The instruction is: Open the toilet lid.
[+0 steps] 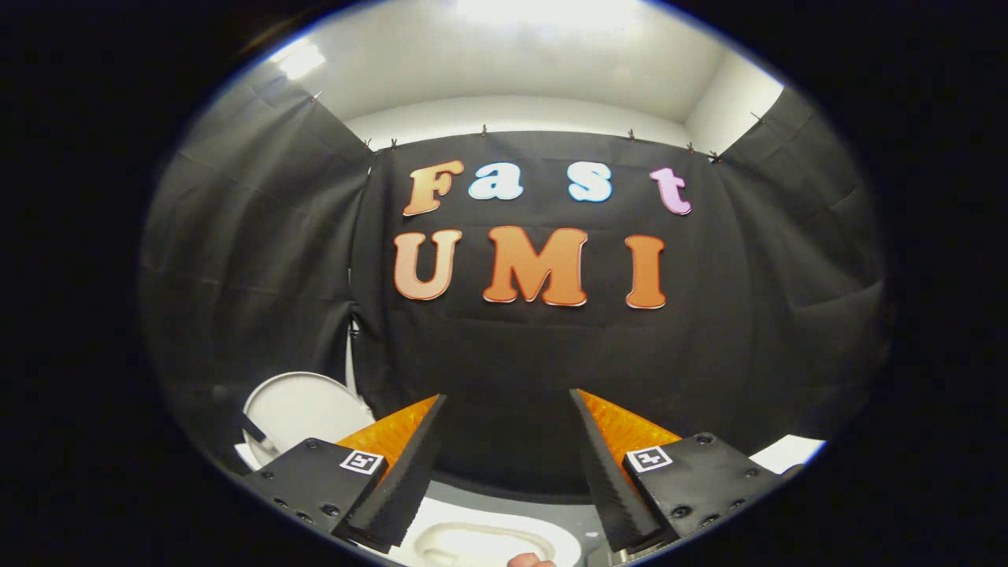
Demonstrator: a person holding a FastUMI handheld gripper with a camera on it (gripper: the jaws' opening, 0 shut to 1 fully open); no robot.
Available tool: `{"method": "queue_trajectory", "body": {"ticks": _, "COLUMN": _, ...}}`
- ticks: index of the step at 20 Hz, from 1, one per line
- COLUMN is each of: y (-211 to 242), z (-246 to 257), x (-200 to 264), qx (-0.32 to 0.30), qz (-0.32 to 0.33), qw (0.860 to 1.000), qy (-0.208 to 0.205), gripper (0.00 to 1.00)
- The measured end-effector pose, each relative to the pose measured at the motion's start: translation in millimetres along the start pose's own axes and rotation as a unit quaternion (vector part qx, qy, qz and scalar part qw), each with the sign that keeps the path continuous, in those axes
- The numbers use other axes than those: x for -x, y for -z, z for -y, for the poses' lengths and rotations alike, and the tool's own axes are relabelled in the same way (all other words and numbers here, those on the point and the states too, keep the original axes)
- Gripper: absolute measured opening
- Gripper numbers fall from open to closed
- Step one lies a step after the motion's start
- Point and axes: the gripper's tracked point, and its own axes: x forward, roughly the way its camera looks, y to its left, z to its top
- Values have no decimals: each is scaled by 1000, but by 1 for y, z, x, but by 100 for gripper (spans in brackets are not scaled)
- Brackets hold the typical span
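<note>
Toilet lid: white, rounded, lower left of the frame, beyond and to the left of the left finger; it appears to stand raised, its broad face turned to the camera, backed by the dark cloth wall.
Toilet bowl: white oval rim at the bottom centre of the frame, below and between the two fingers, partly hidden by them.
Claw: two fingers rise from the bottom of the frame, spread wide apart, nothing held between them; the gap shows only cloth wall and the bowl rim beneath.
Fingers: ridged inner faces turned toward each other, neither touching the lid nor the bowl as far as can be seen.
Hand: a small part of a fingertip at the very bottom centre, just below the bowl rim.
Cloth wall: dark, hung in folds, across the middle of the frame.
Ceiling: pale, brightly lit, along the top.
</note>
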Motion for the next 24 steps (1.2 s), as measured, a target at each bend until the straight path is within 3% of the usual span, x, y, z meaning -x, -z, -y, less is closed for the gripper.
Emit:
{"method": "queue_trajectory", "body": {"ticks": 4, "y": 4, "z": 93, "x": 18, "qx": -30, "qz": 5, "qw": 998, "qy": 48, "gripper": 96}}
{"method": "queue_trajectory", "body": {"ticks": 7, "y": 6, "z": 154, "x": 46, "qx": -20, "qz": 23, "qw": 996, "qy": 79, "gripper": 96}}
{"method": "queue_trajectory", "body": {"ticks": 11, "y": 25, "z": 201, "x": 85, "qx": 2, "qz": 8, "qw": 996, "qy": 91, "gripper": 96}}
{"method": "queue_trajectory", "body": {"ticks": 20, "y": 95, "z": 209, "x": 149, "qx": -17, "qz": -60, "qw": 996, "qy": 65, "gripper": 96}}
{"method": "queue_trajectory", "body": {"ticks": 24, "y": 109, "z": 197, "x": 172, "qx": -38, "qz": -55, "qw": 997, "qy": 50, "gripper": 96}}
